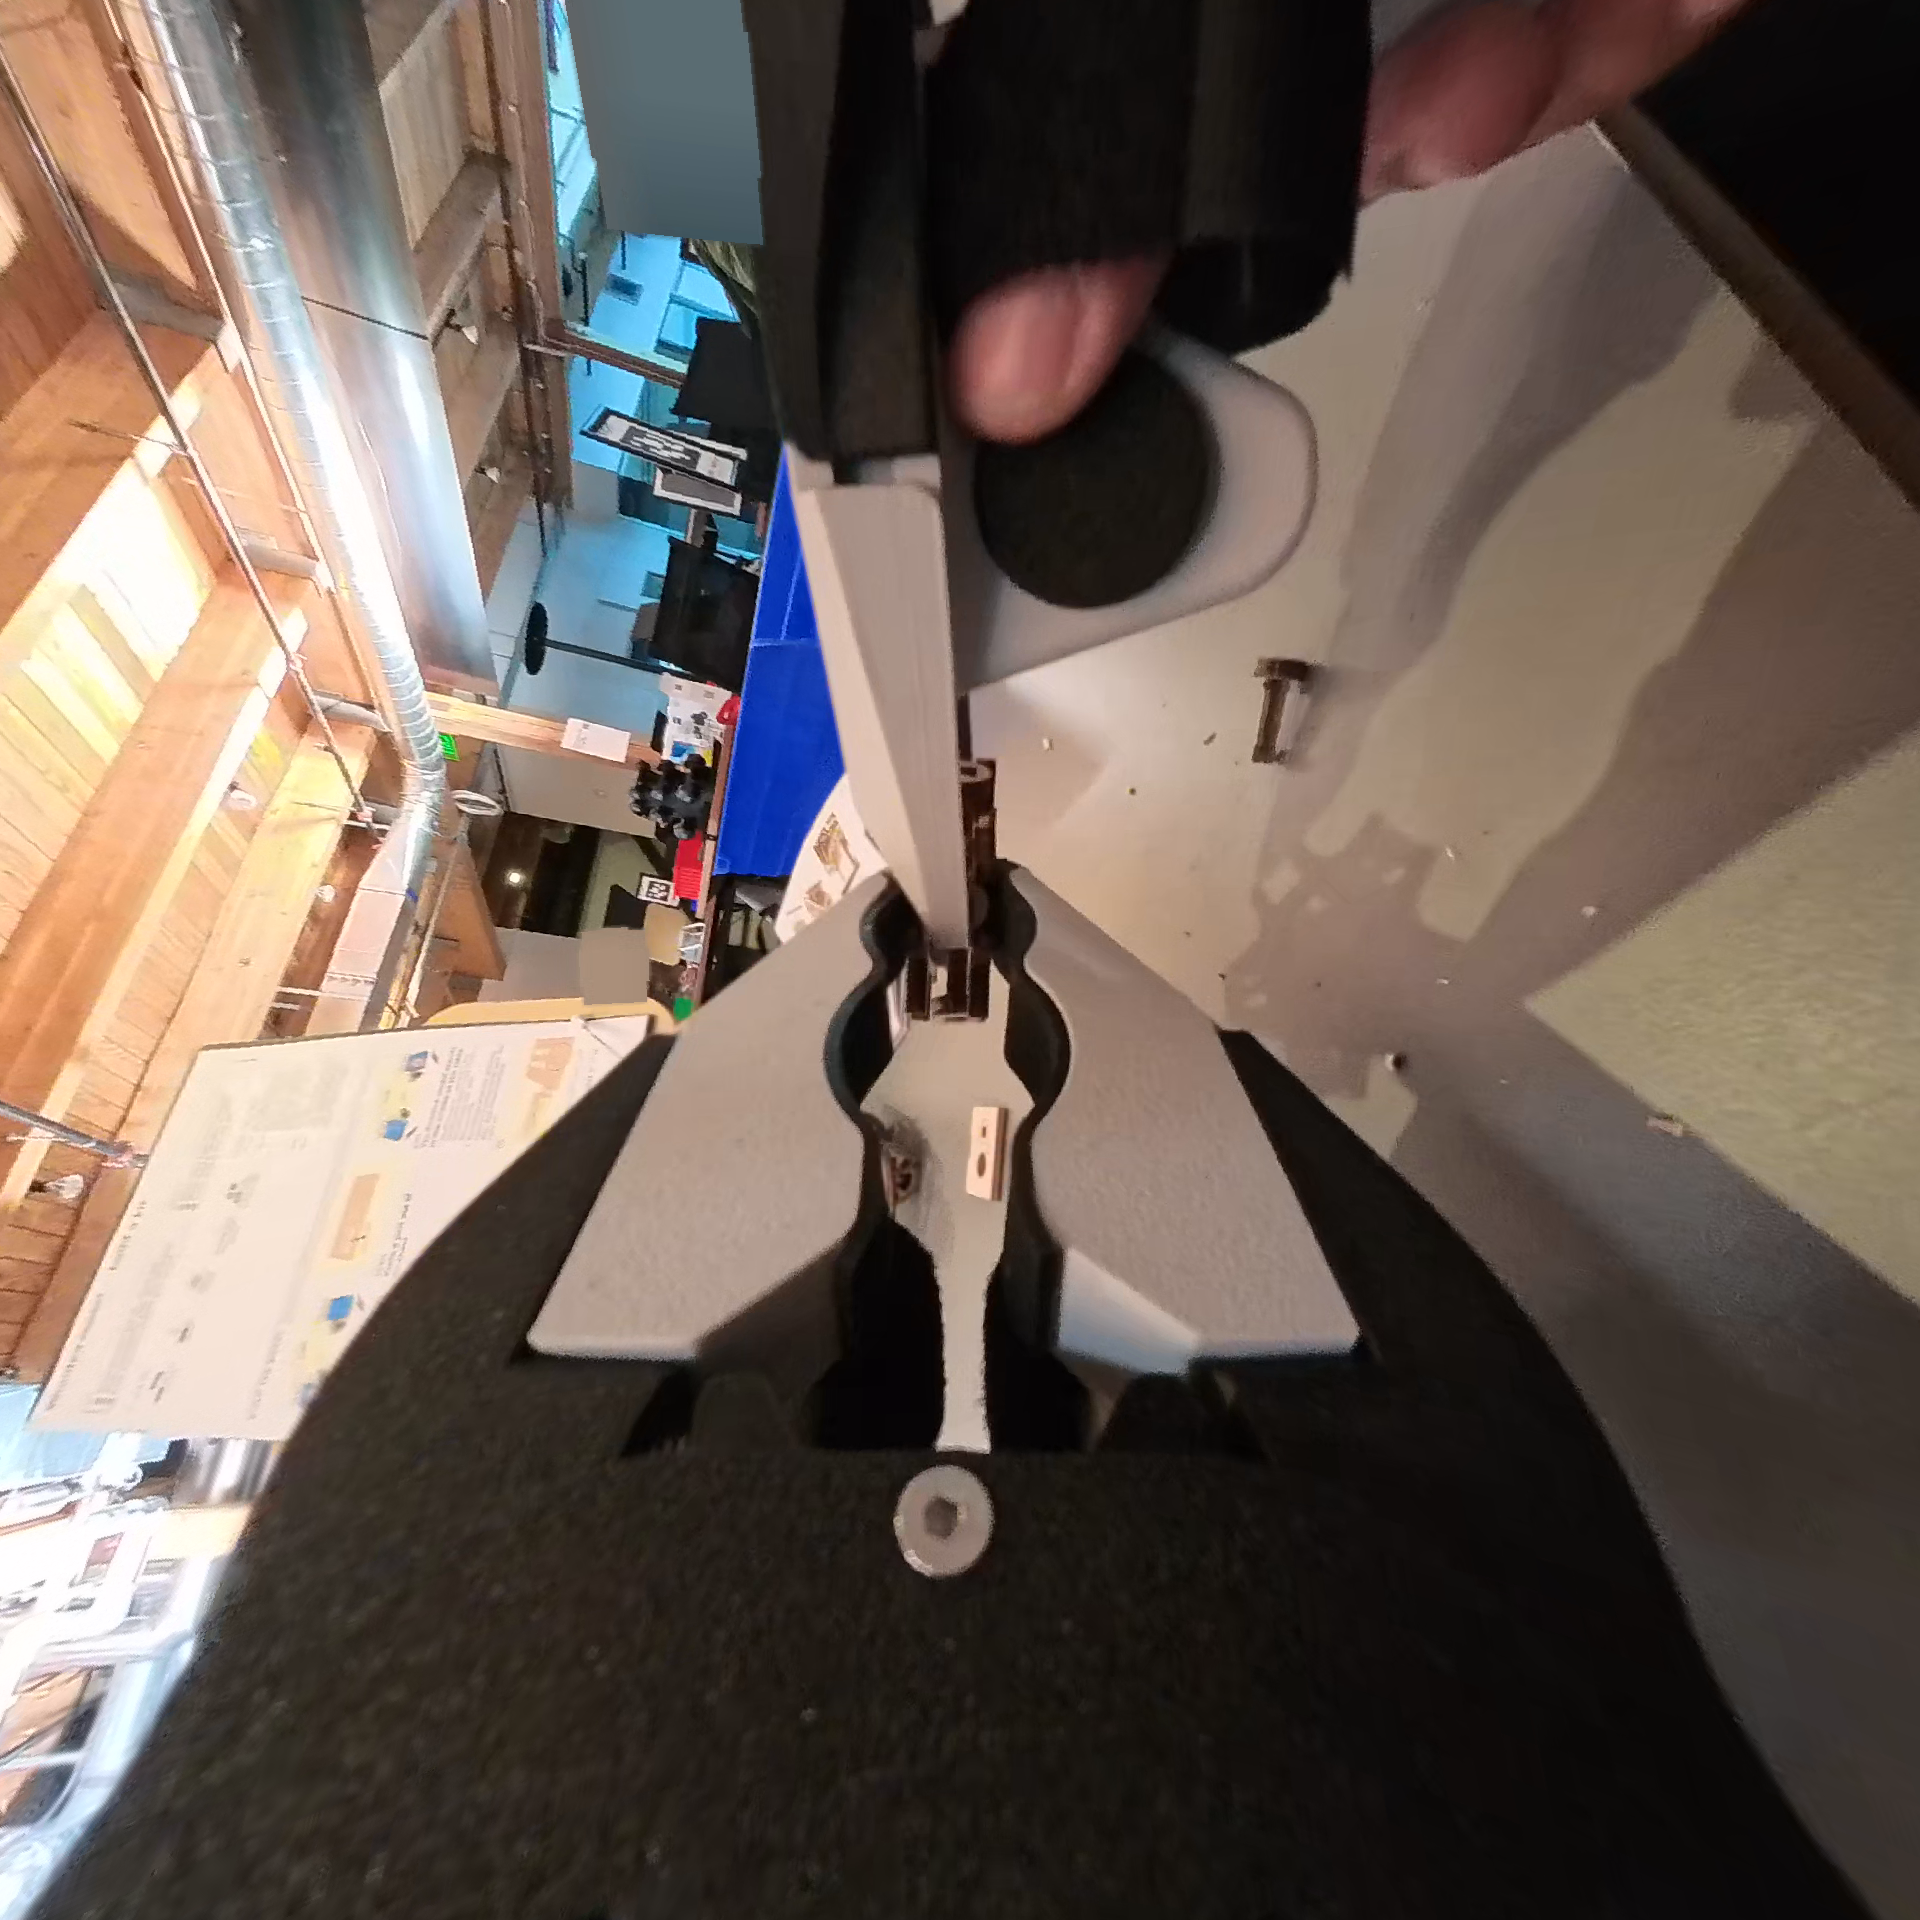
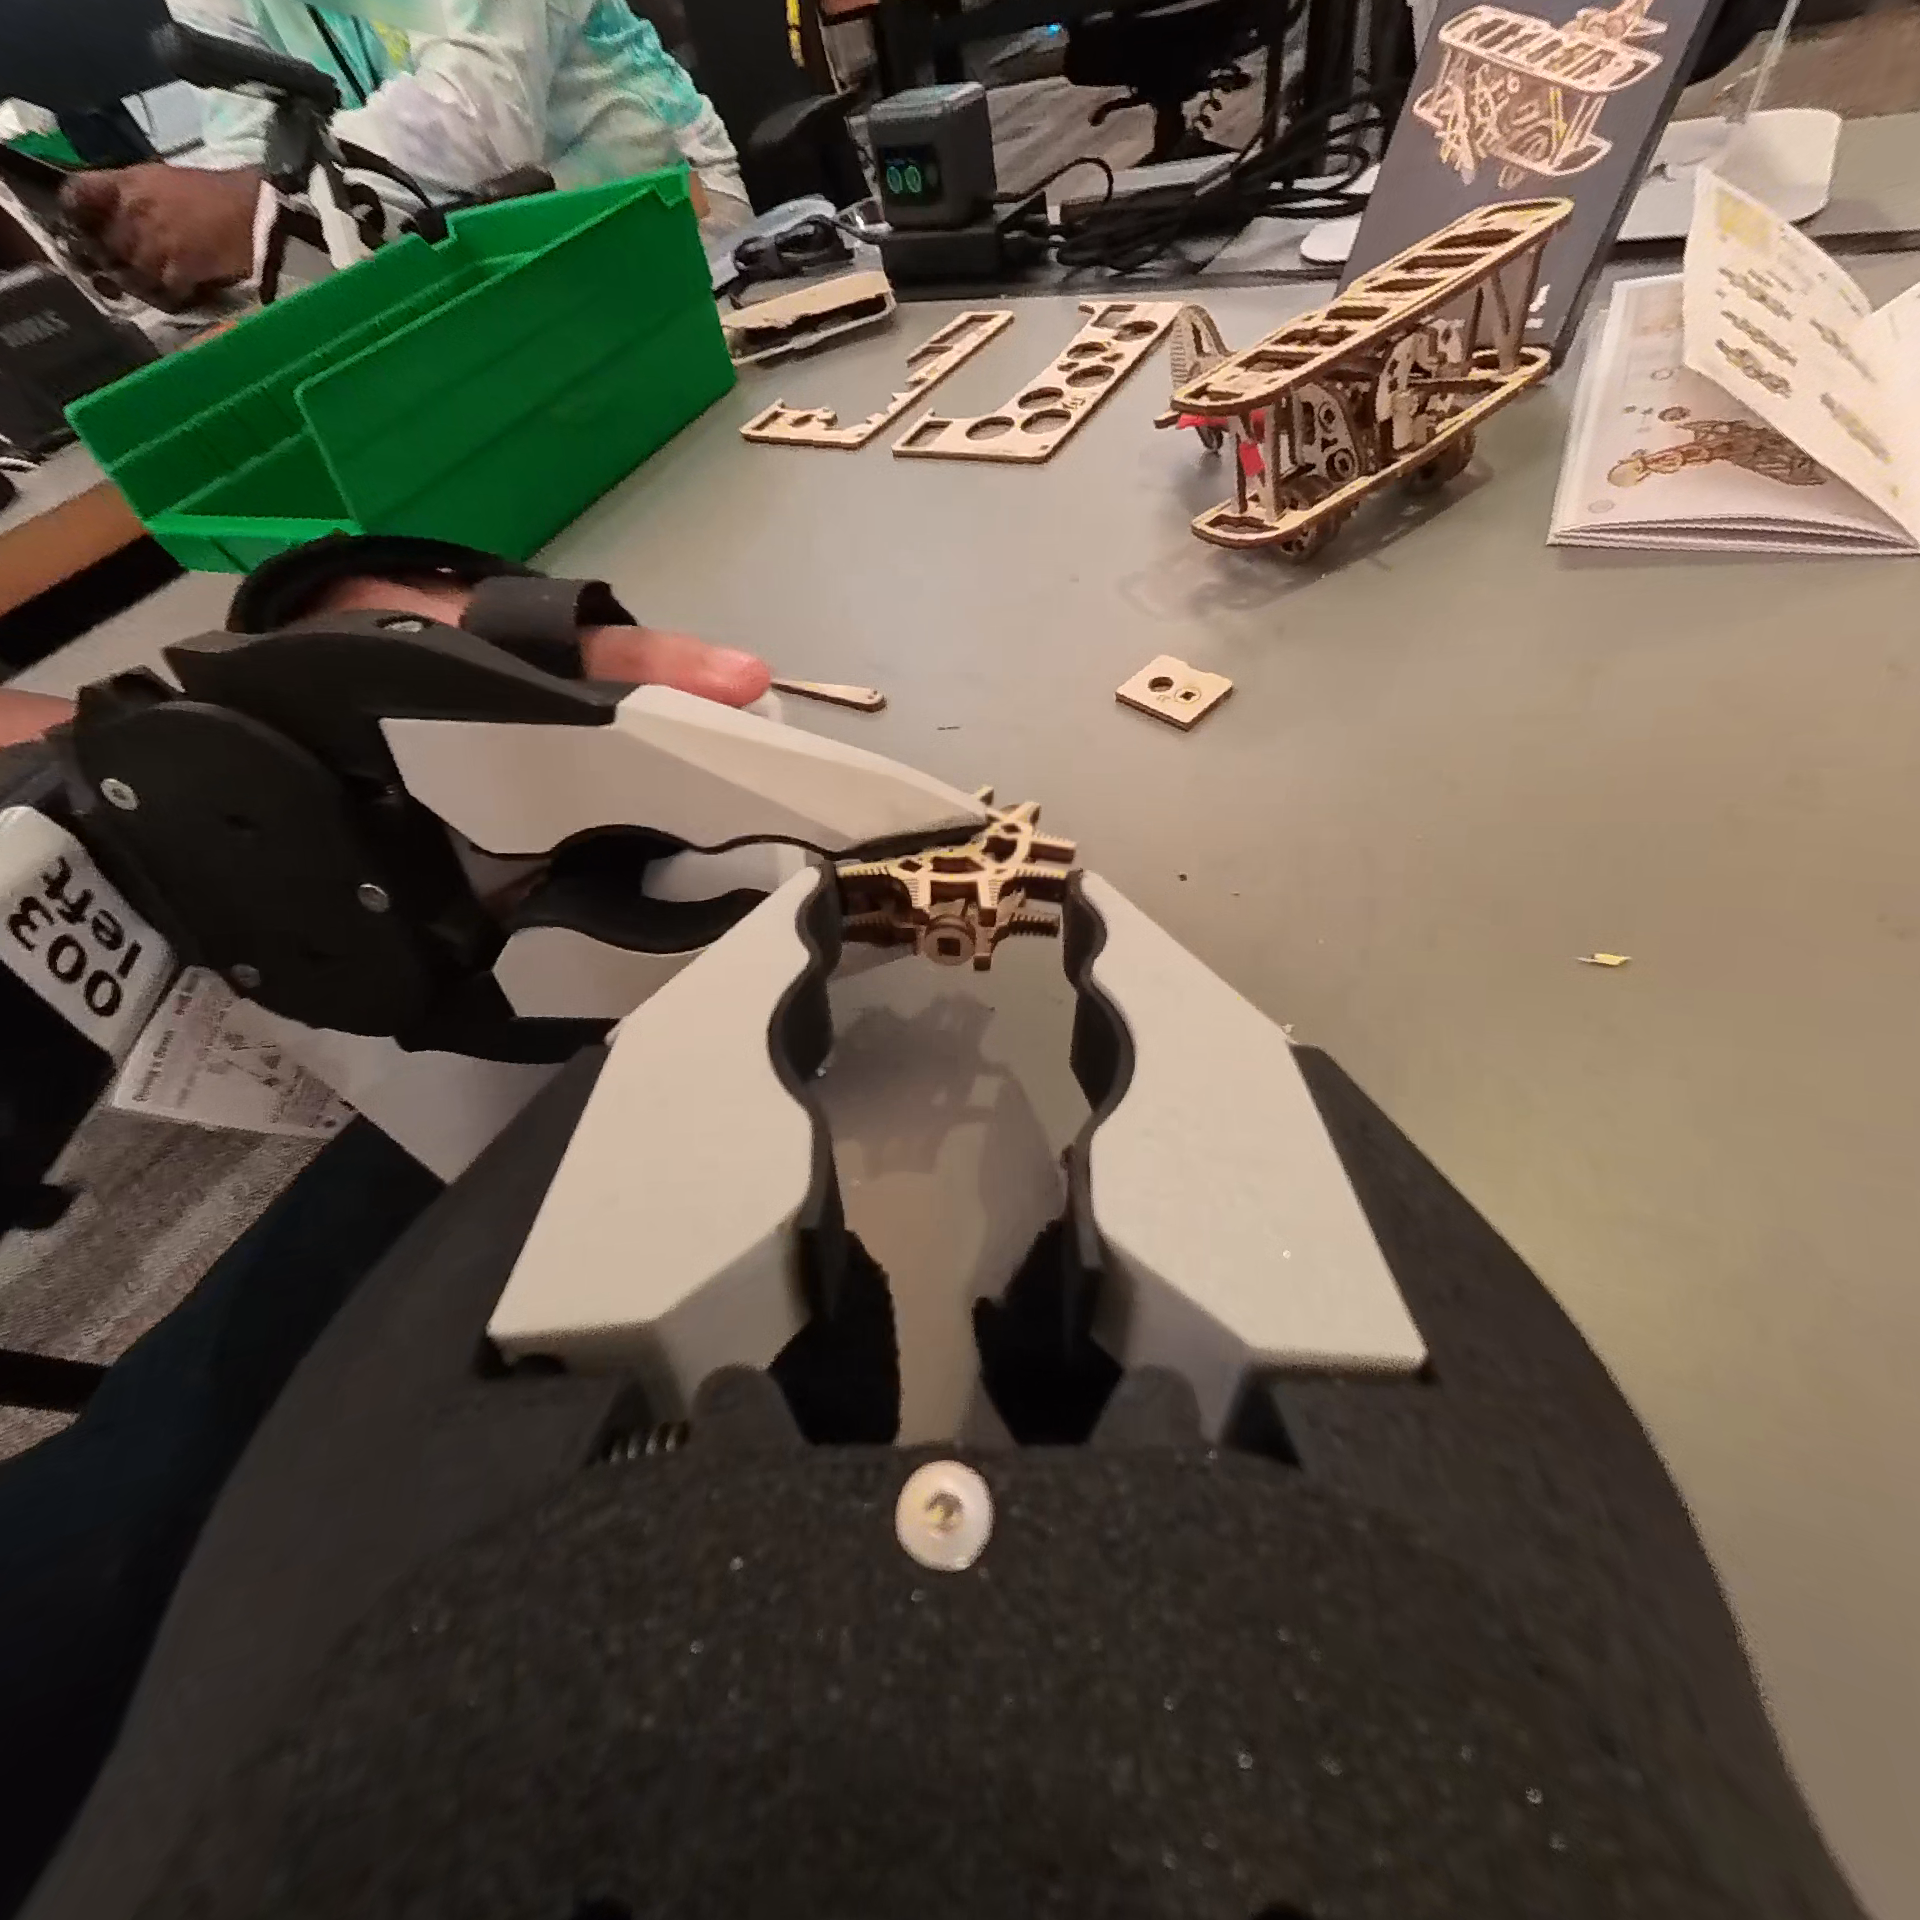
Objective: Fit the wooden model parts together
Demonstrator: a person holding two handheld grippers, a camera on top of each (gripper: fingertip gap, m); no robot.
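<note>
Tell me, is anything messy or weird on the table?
A little. Tiny wood crumbs dot the grey table, and a small square piece lies loose. The finished biplane stands fine.

Place: a big workshop – many desks in one room.
Roof: wood beams point(image 1: 125, 582) and a shiny pipe point(image 1: 343, 343).
Table: grey table point(image 2: 1455, 935), green bin point(image 2: 416, 384), wooden plane point(image 2: 1371, 384), cables point(image 2: 1143, 208).

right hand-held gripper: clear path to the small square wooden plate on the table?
Probably not yet: the right hand-held gripper is clamped on the gear assembly. Bare table lies between it and the square plate.
</note>
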